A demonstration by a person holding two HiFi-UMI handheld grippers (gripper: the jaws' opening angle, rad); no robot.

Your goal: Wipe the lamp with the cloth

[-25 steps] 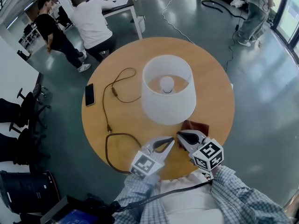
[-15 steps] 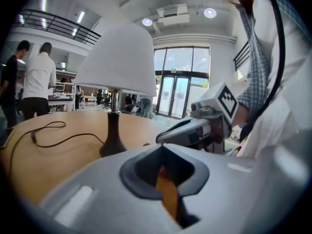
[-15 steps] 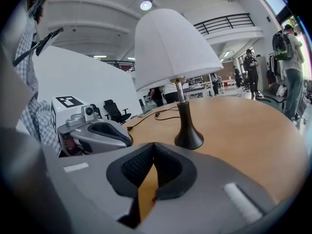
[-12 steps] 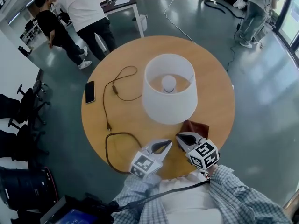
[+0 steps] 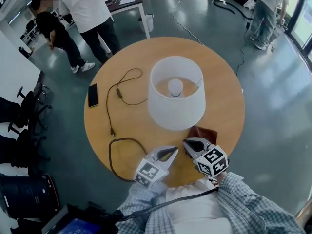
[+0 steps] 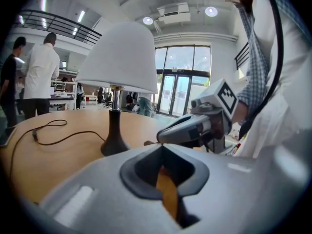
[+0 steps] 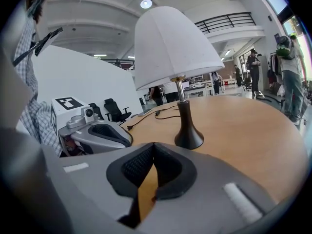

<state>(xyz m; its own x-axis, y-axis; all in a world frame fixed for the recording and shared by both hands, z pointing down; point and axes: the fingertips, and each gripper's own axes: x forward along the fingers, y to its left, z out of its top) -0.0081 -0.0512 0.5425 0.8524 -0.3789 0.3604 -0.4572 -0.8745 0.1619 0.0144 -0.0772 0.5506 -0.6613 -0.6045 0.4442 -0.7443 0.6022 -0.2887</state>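
Left gripper (image 5: 174, 150) and right gripper (image 5: 185, 142) are closed, empty; the cloth (image 5: 204, 132), just beyond the right one by the lamp (image 5: 175, 94), looks soft and light, best pinched at a raised fold.

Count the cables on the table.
2. A thin cord with a plug lies left of the lamp; a thicker black cable loops at the near edge beside the left gripper. The lamp may hide more.

Both sets of jaws closed, empty.
Your left gripper (image 5: 171, 151) and right gripper (image 5: 188, 143) sit side by side, near the lamp (image 5: 176, 110).
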